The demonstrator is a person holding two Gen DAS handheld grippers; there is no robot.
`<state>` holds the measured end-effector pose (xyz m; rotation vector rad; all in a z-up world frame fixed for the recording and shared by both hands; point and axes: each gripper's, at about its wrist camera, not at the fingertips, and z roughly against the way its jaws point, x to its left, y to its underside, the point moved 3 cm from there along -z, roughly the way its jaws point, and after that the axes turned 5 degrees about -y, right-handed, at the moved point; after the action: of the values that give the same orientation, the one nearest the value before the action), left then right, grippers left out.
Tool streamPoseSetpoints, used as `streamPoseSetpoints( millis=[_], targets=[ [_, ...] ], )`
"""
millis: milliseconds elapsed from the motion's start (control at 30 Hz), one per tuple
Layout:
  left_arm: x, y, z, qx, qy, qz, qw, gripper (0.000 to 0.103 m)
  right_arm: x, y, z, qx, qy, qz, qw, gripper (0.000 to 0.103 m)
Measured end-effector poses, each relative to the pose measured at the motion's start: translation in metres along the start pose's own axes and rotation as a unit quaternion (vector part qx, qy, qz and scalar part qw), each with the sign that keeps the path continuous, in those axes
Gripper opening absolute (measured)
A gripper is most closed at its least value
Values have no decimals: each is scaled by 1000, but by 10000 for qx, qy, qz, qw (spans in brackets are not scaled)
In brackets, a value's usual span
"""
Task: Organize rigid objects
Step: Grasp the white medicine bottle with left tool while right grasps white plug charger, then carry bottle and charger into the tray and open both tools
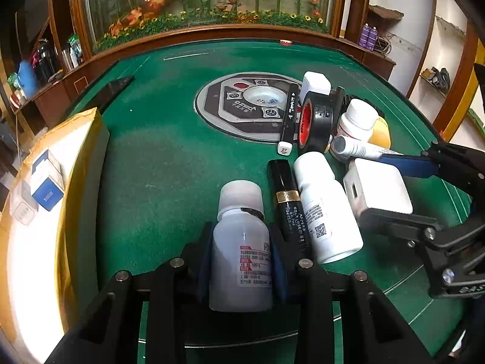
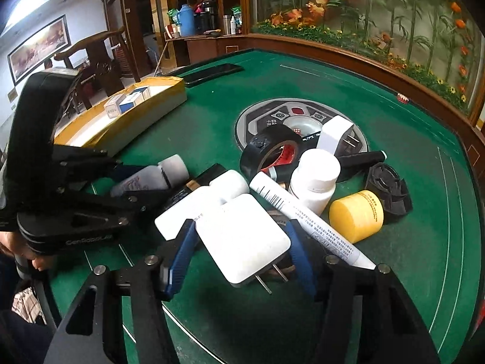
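Left hand-held gripper (image 1: 242, 251): clamped around translucent bottle (image 1: 241, 242), left of black tube (image 1: 288, 203).
Right hand-held gripper (image 2: 239, 242): straddling white charger (image 2: 245, 236), jaws wide, pads apparently not touching.

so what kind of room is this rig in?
Likely a home or teahouse game room: an automatic mahjong table with green felt and a central dice panel, a wooden chair, a bamboo display.

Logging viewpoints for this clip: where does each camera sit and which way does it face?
Left wrist: on the left hand-held gripper, facing the planter wall; fingers flank a translucent bottle; right hand-held gripper shows.
Right wrist: on the right hand-held gripper, facing left-forward; fingers flank a white charger; left gripper shows.
Shared: the charger, black tape roll.
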<state>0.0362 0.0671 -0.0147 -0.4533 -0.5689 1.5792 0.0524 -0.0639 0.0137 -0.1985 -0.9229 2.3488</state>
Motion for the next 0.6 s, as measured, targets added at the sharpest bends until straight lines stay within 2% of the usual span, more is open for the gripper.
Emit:
streamPoseSetpoints(
  millis=[167, 300, 600],
  targets=[
    [1, 6, 8, 45, 69, 103, 9999, 36, 0, 1, 6, -18, -187, -177, 9997, 59],
    [-1, 12, 24, -117, -15, 79, 9999, 36, 0, -2, 18, -242, -397, -374, 9982, 59],
    [7, 14, 54, -468, -109, 202, 9986, 36, -5, -3, 20, -347, -528, -700, 9955, 59]
  ],
)
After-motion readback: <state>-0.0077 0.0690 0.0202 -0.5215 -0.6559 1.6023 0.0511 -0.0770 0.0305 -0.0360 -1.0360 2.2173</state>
